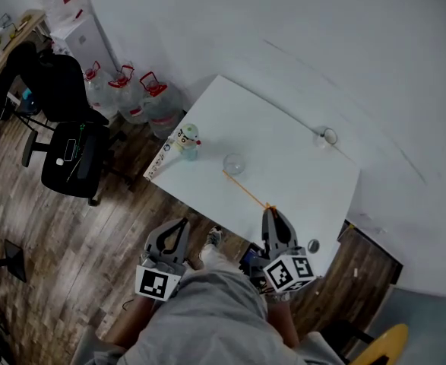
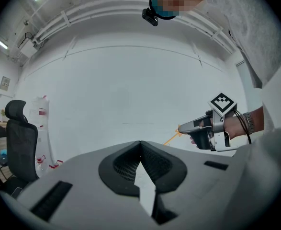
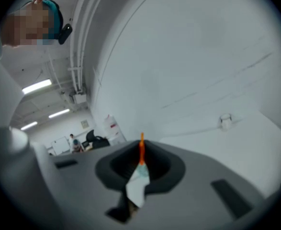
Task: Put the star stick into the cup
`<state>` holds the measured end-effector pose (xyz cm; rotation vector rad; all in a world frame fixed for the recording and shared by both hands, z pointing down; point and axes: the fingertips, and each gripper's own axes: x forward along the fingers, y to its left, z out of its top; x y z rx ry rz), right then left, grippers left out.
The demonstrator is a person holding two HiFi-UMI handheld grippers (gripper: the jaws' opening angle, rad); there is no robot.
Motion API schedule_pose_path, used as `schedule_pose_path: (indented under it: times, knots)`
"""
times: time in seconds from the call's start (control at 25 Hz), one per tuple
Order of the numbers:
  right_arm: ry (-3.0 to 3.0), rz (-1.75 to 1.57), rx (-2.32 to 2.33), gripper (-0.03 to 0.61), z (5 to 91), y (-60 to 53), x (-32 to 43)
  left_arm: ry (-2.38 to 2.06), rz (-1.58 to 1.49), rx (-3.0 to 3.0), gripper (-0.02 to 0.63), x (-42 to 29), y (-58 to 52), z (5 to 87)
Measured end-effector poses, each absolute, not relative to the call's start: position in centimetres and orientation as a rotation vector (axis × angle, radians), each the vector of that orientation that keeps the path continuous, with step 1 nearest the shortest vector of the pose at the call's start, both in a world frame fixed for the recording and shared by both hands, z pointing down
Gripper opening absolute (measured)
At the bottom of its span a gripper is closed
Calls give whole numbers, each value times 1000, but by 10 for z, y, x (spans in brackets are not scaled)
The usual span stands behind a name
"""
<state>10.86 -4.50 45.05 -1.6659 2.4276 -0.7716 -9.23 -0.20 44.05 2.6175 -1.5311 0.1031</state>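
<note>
The orange star stick (image 1: 245, 188) slants over the white table (image 1: 302, 185), and its near end is pinched in my right gripper (image 1: 270, 213), which is shut on it. The stick's far end lies close to a small clear cup (image 1: 234, 163) in the head view. In the right gripper view the stick (image 3: 141, 150) pokes straight out between the closed jaws of the right gripper (image 3: 141, 145). My left gripper (image 1: 178, 226) hangs off the table's near edge, over the wooden floor, shut and empty (image 2: 140, 145). The left gripper view also shows the right gripper (image 2: 182, 127) with the stick (image 2: 171, 138).
A small bottle with a green cap (image 1: 188, 143) stands near the table's left corner. A second small glass (image 1: 327, 136) (image 3: 225, 120) sits at the far right edge. A black office chair (image 1: 67, 139) and water jugs (image 1: 131, 93) stand on the floor to the left.
</note>
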Motion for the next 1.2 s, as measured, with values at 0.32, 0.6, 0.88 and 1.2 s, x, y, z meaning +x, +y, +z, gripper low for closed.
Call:
schedule_pose_path:
  times: [0.32,0.6,0.88,1.2]
  knots:
    - [2490,-759,-1631,46,457,-88,130,-1577,95,2616,29,-67,-45,437]
    - [2484,-771,-1706,46,469,-102,144,-1523,106,2624,29,-57,-68,440]
    - [2399,-816,-1865,46,481,-103,145,-1370,91,2700,29,-55,-102,443]
    - [2241,-907,-2034,46,492,-111,139,-1082,149,2799,29,-42,-145,445]
